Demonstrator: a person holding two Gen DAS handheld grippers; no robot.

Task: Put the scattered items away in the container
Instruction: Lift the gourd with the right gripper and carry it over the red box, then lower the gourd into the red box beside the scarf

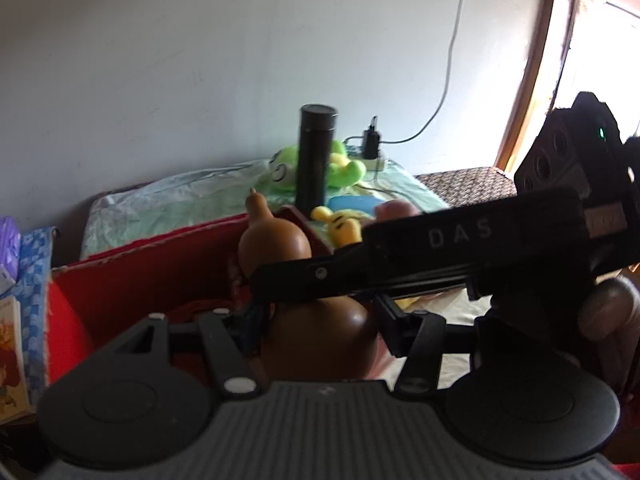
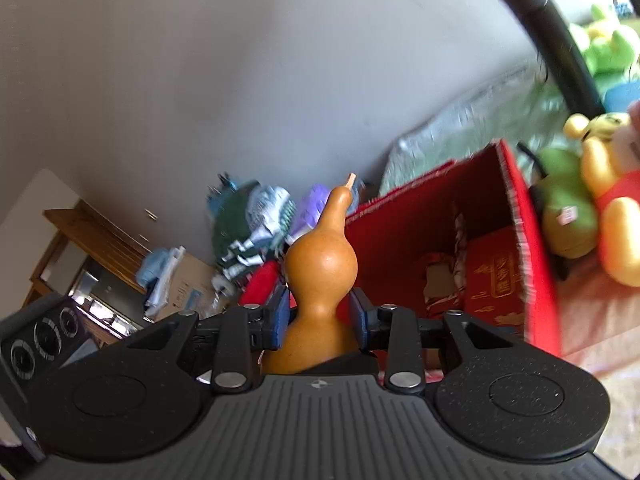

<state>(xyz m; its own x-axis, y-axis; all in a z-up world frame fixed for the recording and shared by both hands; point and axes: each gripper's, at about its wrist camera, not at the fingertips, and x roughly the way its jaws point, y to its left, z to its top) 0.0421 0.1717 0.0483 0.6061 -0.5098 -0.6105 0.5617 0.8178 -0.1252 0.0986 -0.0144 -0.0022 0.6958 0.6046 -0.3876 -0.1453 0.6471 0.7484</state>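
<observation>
A tan bottle gourd (image 1: 276, 240) stands upright, lifted, with both grippers on it. In the left wrist view my left gripper (image 1: 320, 328) is shut around the gourd's fat lower bulb. My right gripper (image 1: 264, 280) crosses in front from the right and hides the waist. In the right wrist view the right gripper (image 2: 318, 312) presses its blue pads (image 2: 280, 316) on the gourd (image 2: 320, 260) at its narrow waist. The open red box (image 2: 400, 216) lies just beyond and to the right of the gourd. In the left wrist view the red box (image 1: 140, 280) sits behind and left of it.
A tall black flask (image 1: 316, 156), a green plush (image 1: 348, 168) and a yellow bear plush (image 2: 612, 200) lie on the bed beyond the box. A green round toy (image 2: 568, 208) leans on the box's right wall. A charger and cable (image 1: 372, 140) sit by the wall. Clutter (image 2: 248, 224) piles up at left.
</observation>
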